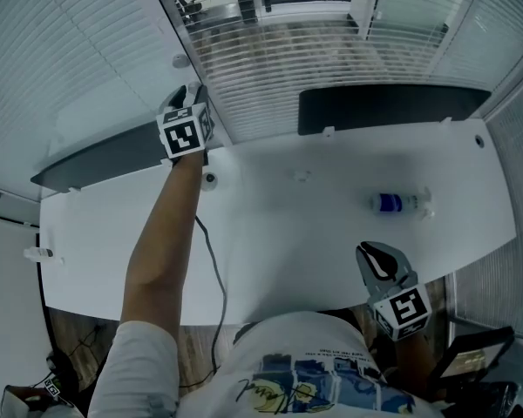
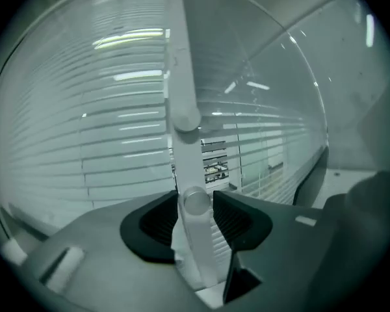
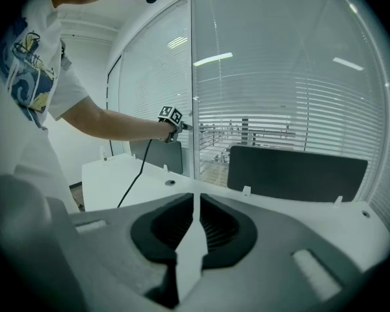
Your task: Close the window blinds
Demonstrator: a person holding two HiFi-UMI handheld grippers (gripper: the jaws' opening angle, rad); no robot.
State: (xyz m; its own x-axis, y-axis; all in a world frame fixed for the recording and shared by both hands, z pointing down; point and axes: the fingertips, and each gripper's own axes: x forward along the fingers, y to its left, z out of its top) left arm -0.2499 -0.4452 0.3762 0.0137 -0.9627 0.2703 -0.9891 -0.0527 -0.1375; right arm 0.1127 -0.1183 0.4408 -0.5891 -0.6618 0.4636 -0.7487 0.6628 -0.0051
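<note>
**Left jaws at the tilt wand, slats not yet shut**

The window blinds [image 1: 331, 64] hung behind the far edge of the surface [image 1: 288, 233]. Their slats lay tilted open, with the outdoors showing between them, while the blinds on the neighbouring panes looked flat and shut. The white tilt wand [image 2: 182, 77] hung in front of the slats and passed straight down between the jaws of the left gripper [image 2: 196, 216]. Those jaws stood apart, their ribbed pads just beside the wand on either side and, as far as could be seen, not pressing on it.

The step in hand looked like twisting the wand, caught between grips. The next move probably called for clamping the wand again and rolling the wrist, repeated until no daylight showed through the slats.

The right gripper [image 1: 379, 259] waited low near the person's body, jaws together on nothing.

A small bottle [image 1: 399, 203] lay on the surface with a blue label too blurred to read. The shirt carried a printed picture and a line of script, also illegible. The cubes bore only square marker patterns.
</note>
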